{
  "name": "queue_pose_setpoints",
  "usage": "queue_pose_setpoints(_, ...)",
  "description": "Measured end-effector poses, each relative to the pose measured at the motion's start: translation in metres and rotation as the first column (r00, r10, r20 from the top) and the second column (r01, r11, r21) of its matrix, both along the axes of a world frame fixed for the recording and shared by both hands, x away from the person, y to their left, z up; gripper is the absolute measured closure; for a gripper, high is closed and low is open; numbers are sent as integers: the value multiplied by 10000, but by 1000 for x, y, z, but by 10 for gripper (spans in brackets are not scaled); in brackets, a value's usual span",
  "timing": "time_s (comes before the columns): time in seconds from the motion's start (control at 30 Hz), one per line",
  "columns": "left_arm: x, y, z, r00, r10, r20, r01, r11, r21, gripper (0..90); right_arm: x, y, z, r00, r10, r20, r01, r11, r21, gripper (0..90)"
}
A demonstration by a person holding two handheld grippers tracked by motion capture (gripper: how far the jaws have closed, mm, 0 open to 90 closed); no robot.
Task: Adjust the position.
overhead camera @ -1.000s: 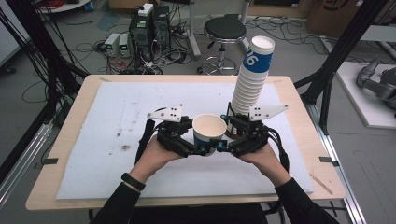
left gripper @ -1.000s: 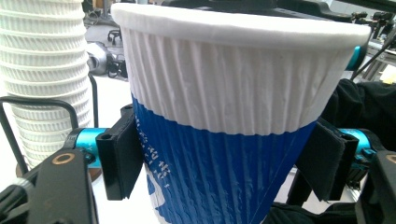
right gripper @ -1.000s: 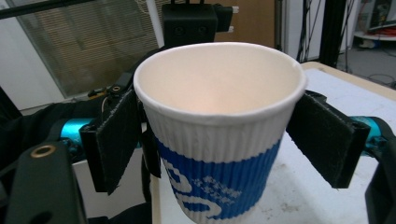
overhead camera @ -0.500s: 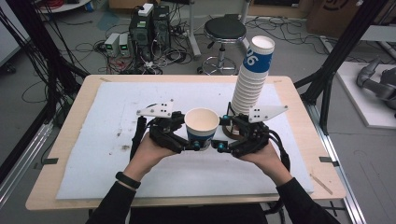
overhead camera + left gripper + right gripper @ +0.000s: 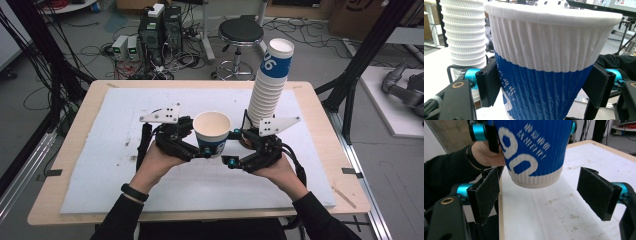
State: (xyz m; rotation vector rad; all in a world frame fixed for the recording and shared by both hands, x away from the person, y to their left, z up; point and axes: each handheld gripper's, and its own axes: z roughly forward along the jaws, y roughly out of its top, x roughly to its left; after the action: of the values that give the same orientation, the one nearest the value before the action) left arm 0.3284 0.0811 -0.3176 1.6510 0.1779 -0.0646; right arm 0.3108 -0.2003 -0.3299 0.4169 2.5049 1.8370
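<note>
Since a second ago the cup has risen off the table and drawn slightly leftward, away from the stack behind it. The left gripper is clamped on its blue lower half, jaws pressing either side. The cup stands upright, long axis vertical, mouth up, base hanging clear above the white mat. The right gripper is wide open beneath and beside the cup, gripping nothing.
</note>
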Motion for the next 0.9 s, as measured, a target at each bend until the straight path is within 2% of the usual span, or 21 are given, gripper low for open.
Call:
queue_pose_setpoints(0.17,-1,-3,-1,10000,-48,-13,48,10000,-18,249,-1,6,-5,10000,6,-29,-6,10000,2,190)
queue_pose_setpoints(0.27,-1,-6,-2,9999,-117,-21,117,9999,79,249,-2,8,-6,10000,-9,-27,9,10000,68,236)
queue_pose_setpoints(0.47,-2,-11,-4,9999,-157,-47,158,9998,104,249,-2,12,-10,9997,149,-186,-145,9997,182,238)
queue_pose_setpoints(0.57,-2,-13,-4,9998,-217,-18,218,9997,119,250,-1,13,-10,9996,234,-180,-228,9992,313,267)
queue_pose_setpoints(0.9,-3,-14,-4,9996,-259,-64,259,9996,106,236,-1,12,-9,9996,293,-37,-293,9995,156,304)
